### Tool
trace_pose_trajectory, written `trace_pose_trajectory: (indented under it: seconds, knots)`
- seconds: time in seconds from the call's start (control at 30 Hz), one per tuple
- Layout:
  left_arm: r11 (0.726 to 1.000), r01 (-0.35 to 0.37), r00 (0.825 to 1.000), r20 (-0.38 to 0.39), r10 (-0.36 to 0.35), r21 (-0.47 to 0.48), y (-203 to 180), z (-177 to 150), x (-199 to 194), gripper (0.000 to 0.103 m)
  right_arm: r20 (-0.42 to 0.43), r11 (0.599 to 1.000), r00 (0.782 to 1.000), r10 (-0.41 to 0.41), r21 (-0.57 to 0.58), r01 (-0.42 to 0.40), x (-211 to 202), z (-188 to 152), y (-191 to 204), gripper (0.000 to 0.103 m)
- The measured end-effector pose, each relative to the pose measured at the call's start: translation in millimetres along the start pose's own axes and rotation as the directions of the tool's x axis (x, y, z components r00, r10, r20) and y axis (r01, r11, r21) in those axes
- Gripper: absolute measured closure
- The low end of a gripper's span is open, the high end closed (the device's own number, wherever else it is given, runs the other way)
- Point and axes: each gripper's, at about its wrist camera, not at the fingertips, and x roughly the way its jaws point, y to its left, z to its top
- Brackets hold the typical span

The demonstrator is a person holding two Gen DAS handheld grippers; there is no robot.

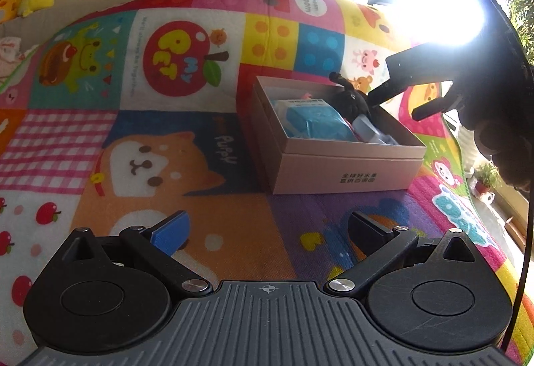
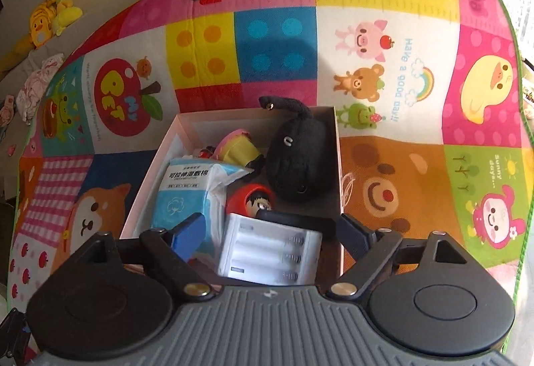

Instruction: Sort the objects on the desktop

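Box (image 2: 160, 149) holds one black plush (image 2: 293, 159), one charger (image 2: 267, 252); both tongs (image 2: 273, 232) gape, empty.

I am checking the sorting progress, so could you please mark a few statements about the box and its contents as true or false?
1. The black plush toy lies inside the cardboard box. True.
2. The white battery charger sits on the mat outside the box. False: it lies in the box, at the near end.
3. The right hand-held gripper is open above the box, gripping nothing. True.
4. The left hand-held gripper holds the blue tissue pack. False: it is open and empty over the play mat; the pack is in the box.
5. The box is closed with a lid. False: it is open-topped.
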Motion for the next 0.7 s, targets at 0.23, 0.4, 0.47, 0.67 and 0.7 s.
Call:
trace_pose_trajectory:
  seconds: [0.23, 0.4, 0.47, 0.67, 0.7]
  knots:
    - [1.0, -0.015, 1.0, -0.021, 0.015, -0.011, 4, -3, 5, 0.0, 0.067, 0.997, 0.995, 0.072, -0.042, -0.069, -15, -3, -3, 0.032]
    - [0.997, -0.054, 0.999, -0.001, 0.055, 0.059, -6, -8, 3, 0.0, 0.031, 0.986, 0.987, 0.155, -0.068, -0.152, -19, -27, 4, 0.042]
    - [0.992, -0.077, 0.997, 0.012, 0.077, 0.101, -9, -12, 2, 0.0, 0.067, 0.98, 0.981, 0.184, -0.091, -0.178, -33, -52, 9, 0.024]
    - [0.992, -0.094, 0.995, -0.009, 0.095, 0.081, -3, -17, 6, 0.0, 0.106, 0.961, 0.968, 0.226, -0.186, -0.204, -66, -138, 23, 0.003]
    - [0.992, -0.099, 0.995, -0.009, 0.1, 0.078, -3, -17, 6, 0.0, 0.095, 0.96, 0.969, 0.227, -0.189, -0.207, -67, -151, 23, 0.003]
